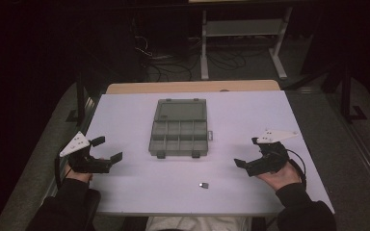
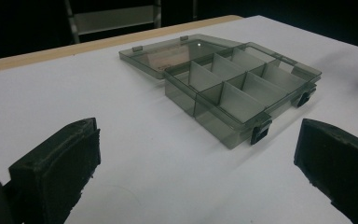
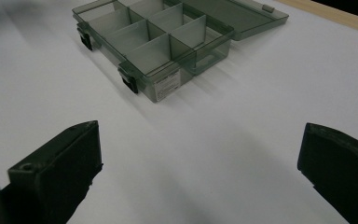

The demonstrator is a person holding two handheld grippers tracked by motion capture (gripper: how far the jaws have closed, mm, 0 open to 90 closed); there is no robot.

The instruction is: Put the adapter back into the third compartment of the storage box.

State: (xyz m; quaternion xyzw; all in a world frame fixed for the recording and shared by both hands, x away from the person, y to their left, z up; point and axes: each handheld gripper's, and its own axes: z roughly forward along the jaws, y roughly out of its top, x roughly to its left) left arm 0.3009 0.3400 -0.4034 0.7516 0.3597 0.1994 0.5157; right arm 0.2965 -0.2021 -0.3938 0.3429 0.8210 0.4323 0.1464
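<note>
A small dark item (image 1: 203, 185) on the surface (image 1: 125, 120) is too small to identify. The grey box (image 1: 179, 127) lies open. Left tool (image 1: 107, 149) and right tool (image 1: 245, 151) are released, well apart from it.

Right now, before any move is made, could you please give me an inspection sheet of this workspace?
Surface: white table top, flat, with a wooden edge at its far side.
Job's things: grey clear compartment box at table centre, lid open and lying flat behind it, compartments look empty; small dark part on the table near the front edge, apart from the box.
Clutter: nothing seen.
Grippers: left claw open, holding nothing, at the left edge; right claw open, holding nothing, at the right.
Cables: a black cable loops by the right hand; loose wires on the floor beyond.
Surroundings: dark room, a white-legged stand behind.
</note>
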